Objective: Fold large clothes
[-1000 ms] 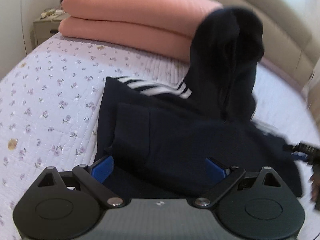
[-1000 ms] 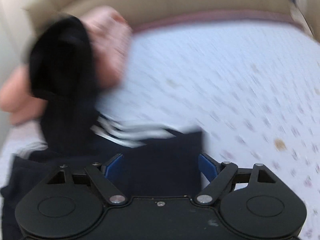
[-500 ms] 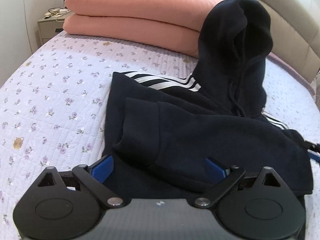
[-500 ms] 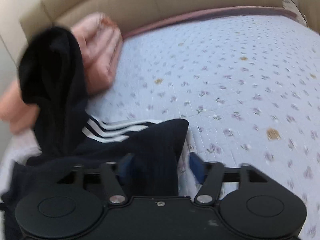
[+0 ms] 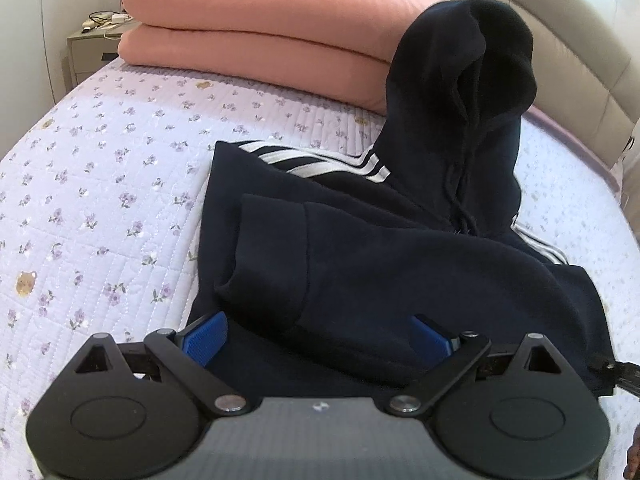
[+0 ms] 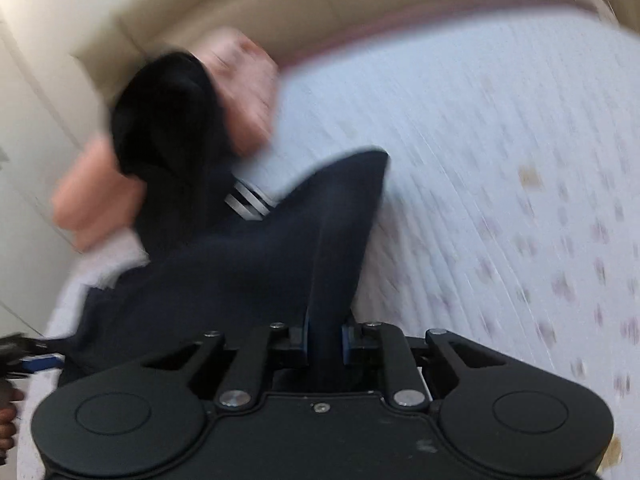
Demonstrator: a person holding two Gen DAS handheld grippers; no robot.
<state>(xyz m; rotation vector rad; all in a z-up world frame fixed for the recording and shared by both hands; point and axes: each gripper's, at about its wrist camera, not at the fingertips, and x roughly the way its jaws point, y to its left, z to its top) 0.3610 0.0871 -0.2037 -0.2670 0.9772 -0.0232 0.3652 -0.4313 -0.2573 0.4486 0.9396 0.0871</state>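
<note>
A: Where's the hoodie (image 5: 400,264)?
B: Centre of the left wrist view, lying on the floral quilt (image 5: 100,208). Its hood (image 5: 472,80) stands up at upper right, leaning on the stacked pink duvet (image 5: 260,28). A sleeve (image 5: 280,256) is folded across the body, cuff toward the left.

A: And the left gripper (image 5: 320,338)?
B: Released. Its blue pads sit wide apart at the bottom, the hoodie's near edge between them, neither pressing on it.

A: The right gripper (image 6: 323,336)?
B: Its jaws are closing, and a fold of the dark fabric is pinched between the pads at lower centre of its blurred view. The cloth rises from there toward the upper middle.

A: Anything else around?
B: A nightstand (image 5: 92,52) with cables at the upper left, and a padded headboard (image 5: 580,40) along the upper right. The left gripper shows at the lower left edge of the right view, beside the hoodie. White stripes (image 5: 320,162) cross the shoulders.
</note>
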